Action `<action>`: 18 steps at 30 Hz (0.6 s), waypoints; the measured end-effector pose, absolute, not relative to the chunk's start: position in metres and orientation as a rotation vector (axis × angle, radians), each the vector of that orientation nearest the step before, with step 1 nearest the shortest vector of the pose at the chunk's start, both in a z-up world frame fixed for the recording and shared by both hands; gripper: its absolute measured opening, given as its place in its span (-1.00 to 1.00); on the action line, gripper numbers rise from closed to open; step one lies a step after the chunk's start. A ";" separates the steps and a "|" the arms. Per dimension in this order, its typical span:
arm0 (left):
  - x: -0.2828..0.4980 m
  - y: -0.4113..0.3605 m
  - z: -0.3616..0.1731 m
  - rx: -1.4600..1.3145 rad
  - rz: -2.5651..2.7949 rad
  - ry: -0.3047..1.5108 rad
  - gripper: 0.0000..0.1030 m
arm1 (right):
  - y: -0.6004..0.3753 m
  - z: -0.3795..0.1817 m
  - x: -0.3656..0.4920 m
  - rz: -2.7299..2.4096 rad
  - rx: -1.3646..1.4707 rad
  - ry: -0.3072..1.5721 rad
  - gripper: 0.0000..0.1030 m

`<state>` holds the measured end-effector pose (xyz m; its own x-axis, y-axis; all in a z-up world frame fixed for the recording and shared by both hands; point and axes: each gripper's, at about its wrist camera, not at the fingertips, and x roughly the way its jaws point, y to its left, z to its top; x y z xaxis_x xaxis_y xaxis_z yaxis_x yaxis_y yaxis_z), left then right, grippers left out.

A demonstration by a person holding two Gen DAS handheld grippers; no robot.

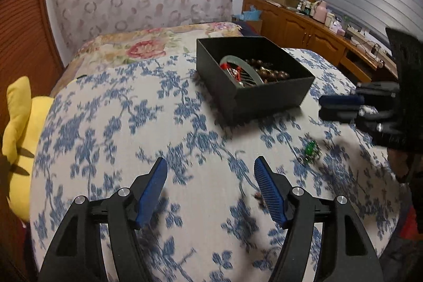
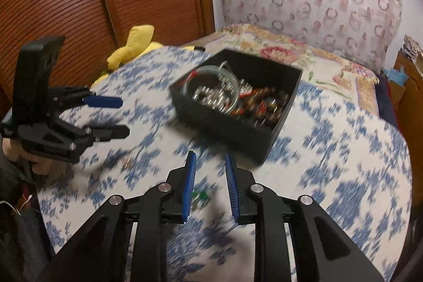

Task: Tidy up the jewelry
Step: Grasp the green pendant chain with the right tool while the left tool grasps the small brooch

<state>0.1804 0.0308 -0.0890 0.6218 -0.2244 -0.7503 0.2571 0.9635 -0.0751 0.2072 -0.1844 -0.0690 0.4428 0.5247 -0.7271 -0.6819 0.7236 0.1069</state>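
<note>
left gripper [image 1: 211, 167] jaws wide apart, empty; right gripper [image 2: 210, 163] narrowly parted, empty.

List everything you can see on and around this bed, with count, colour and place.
box: one, black, open, on the blue-flowered bedspread
bangle: one, pale green, inside the box
beads: one strand, brown, inside the box beside the bangle
green jewelry piece: one, small, on the bedspread near the box
small brown piece: one, blurred, on the bedspread below the left gripper
bedspread: one, white with blue flowers
plush toy: one, yellow, at the bed's edge
cabinet: one, wooden, cluttered top, under the window
left gripper: black with blue pads, open, empty
right gripper: black with blue pads, partly open, above the green piece
</note>
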 end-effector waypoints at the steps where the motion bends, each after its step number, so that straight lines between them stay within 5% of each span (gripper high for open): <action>1: 0.177 0.030 -0.090 0.041 -0.278 0.858 0.27 | -0.183 -0.073 0.204 0.754 -0.216 0.828 -0.46; 18: 0.156 0.011 -0.098 0.053 -0.303 0.881 0.27 | -0.166 -0.095 0.177 0.752 -0.321 0.861 -0.36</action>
